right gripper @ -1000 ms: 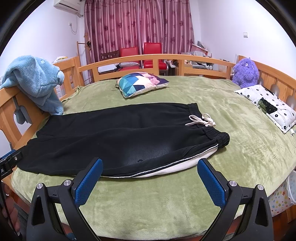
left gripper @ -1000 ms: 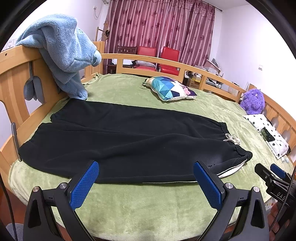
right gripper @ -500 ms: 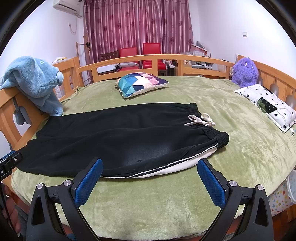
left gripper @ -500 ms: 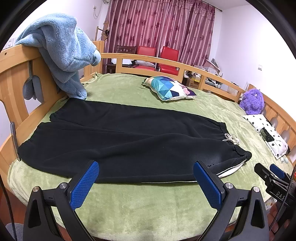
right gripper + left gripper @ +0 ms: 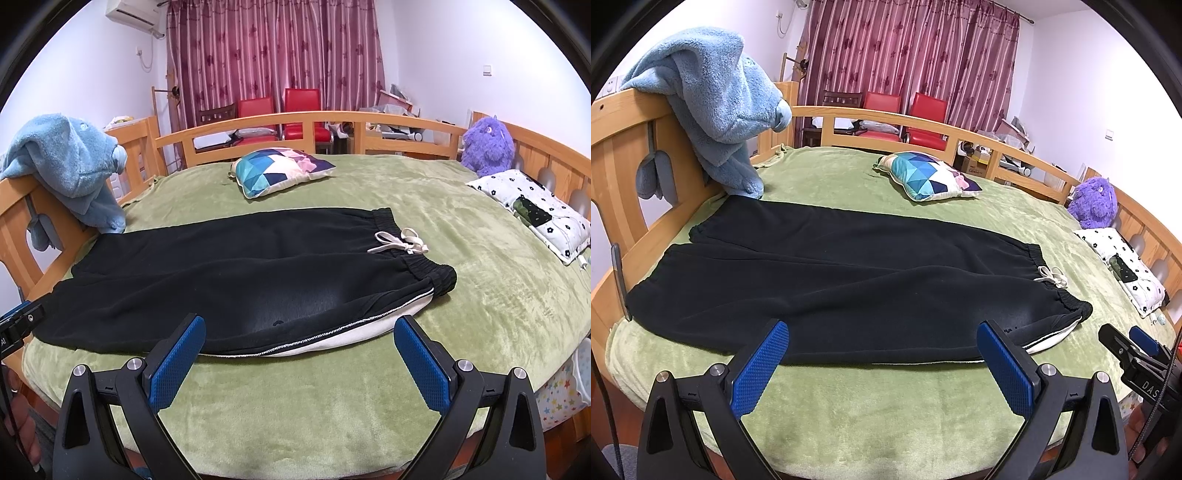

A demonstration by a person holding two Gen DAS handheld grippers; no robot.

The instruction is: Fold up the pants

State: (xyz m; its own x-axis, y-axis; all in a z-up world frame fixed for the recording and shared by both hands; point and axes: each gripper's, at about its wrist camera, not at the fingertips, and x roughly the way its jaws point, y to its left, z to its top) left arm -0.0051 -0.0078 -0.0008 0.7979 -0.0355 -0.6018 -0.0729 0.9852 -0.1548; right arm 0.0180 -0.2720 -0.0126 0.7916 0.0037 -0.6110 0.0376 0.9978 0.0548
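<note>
- The left claw (image 5: pixel 882 352) hovers over the near edge of the bed, its blue pads (image 5: pixel 759 367) spread wide apart with nothing between them.
- The right claw (image 5: pixel 299 349) hangs likewise at the near edge, its blue pads (image 5: pixel 421 367) wide apart and holding nothing; its tip shows at the right edge of the left wrist view.
- Black pants (image 5: pixel 827 273) lie flat across the green blanket (image 5: pixel 886 410) just beyond both claws, leg ends to the left, waistband to the right.
- A white drawstring (image 5: pixel 400 242) sits knotted on the waistband; a white lining shows along the near hem by the waist.
- A patterned cushion (image 5: pixel 282 170) rests on the blanket beyond the pants, well apart from them.
- A blue fleece (image 5: pixel 716 99) drapes over the wooden bed rail (image 5: pixel 624 155) at left, its lower end touching the far pant leg.
- A purple plush toy (image 5: pixel 487 146) and a white flowered pillow (image 5: pixel 535 206) lie at the right side.
</note>
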